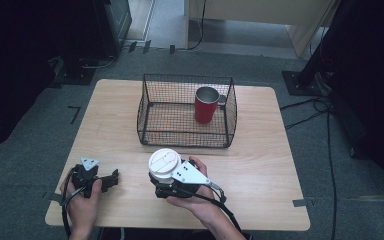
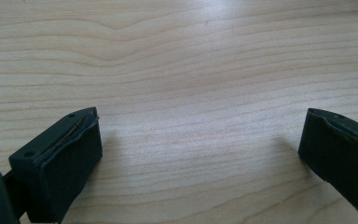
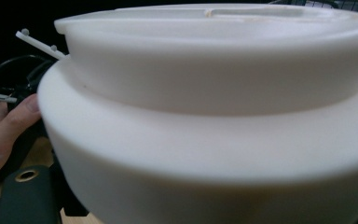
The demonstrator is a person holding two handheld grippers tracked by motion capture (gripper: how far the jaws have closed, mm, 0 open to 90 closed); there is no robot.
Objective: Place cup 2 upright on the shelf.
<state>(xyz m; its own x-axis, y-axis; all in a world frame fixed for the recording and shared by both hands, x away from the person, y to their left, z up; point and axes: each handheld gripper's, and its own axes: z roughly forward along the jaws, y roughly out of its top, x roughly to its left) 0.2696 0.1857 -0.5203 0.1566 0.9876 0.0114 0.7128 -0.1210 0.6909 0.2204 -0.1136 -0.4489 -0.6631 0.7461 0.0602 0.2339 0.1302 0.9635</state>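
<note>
Right now, by item:

White container (image 1: pixel 164 164): a round, stepped white piece with a lidded top, near the table's (image 1: pixel 260 165) front edge, about midway along it and just in front of the wire basket (image 1: pixel 186 111).

Right gripper (image 1: pixel 166 186): held in the person's right hand (image 1: pixel 200 202), pressed up against the container's near side. In the right gripper view the white body (image 3: pixel 214 116) sits right against the lens, between the jaws.

Right fingers: closed around the container as far as can be judged; one black jaw base shows at the lower left of the right gripper view, and the contact points are covered by the white wall.

Left gripper (image 1: pixel 111 179): held in the left hand (image 1: pixel 83 202) near the front left corner, well apart from the container.

Left fingers (image 2: pixel 65 163): spread wide over bare wood, holding nothing.

Basket contents: a red cup (image 1: pixel 206 105) stands upright in its right half.

Hard to make out: the container's underside and whether it rests on the table or is lifted; its right edge is cut off in the right gripper view.
</note>
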